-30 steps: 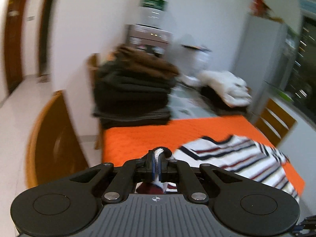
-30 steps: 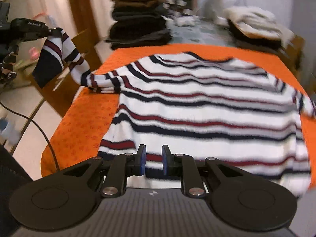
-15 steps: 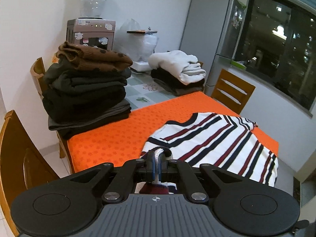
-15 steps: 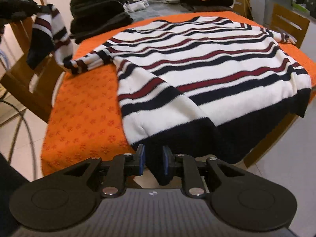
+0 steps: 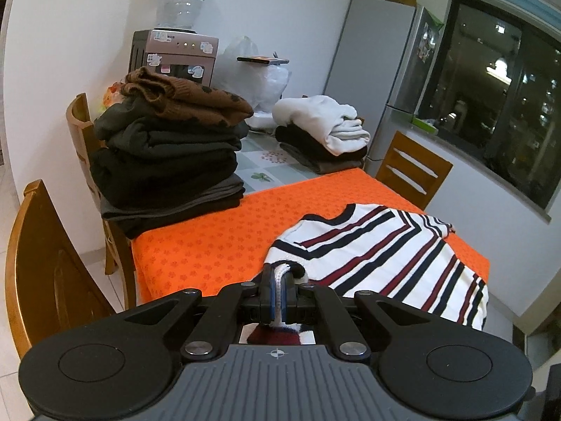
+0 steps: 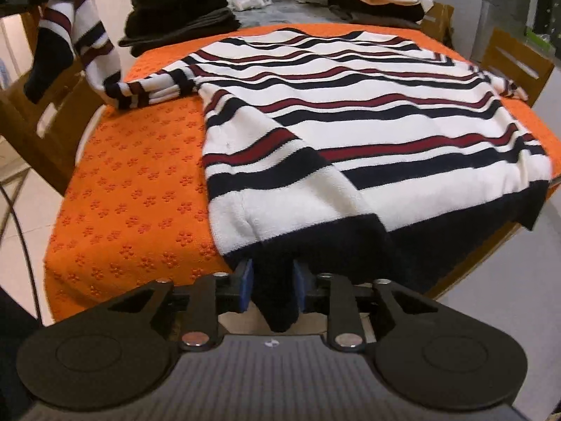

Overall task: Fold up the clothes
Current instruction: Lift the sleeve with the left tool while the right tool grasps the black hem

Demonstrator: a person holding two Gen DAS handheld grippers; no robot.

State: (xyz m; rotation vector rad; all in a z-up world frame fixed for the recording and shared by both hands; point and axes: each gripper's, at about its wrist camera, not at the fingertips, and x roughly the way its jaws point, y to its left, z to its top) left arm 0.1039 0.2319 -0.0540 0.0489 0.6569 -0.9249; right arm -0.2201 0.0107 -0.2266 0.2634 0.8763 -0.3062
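Observation:
A white sweater (image 6: 350,122) with navy and dark red stripes lies flat on the orange table cover (image 6: 140,193). Its navy hem (image 6: 315,245) hangs over the near table edge. My right gripper (image 6: 272,284) is at that hem's left corner. Its jaws are closing, and the dark fabric fills the gap between the blue pads. My left gripper (image 5: 278,287) is shut on the sleeve cuff, with white knit pinched between its fingers. In the right wrist view that sleeve (image 6: 80,35) is lifted off the table's left side. The sweater's body (image 5: 385,252) lies to the right of the left gripper.
A tall stack of dark folded clothes (image 5: 164,161) with a brown knit on top stands at the table's far left. A white and dark pile (image 5: 322,129) sits behind. Wooden chairs (image 5: 42,263) (image 5: 410,172) flank the table. A water dispenser (image 5: 175,56) and fridge (image 5: 378,70) line the wall.
My right gripper has come down to the near edge of the sweater, and the navy hem now sits between its jaws. The left gripper keeps the cuff and its view has swung right.

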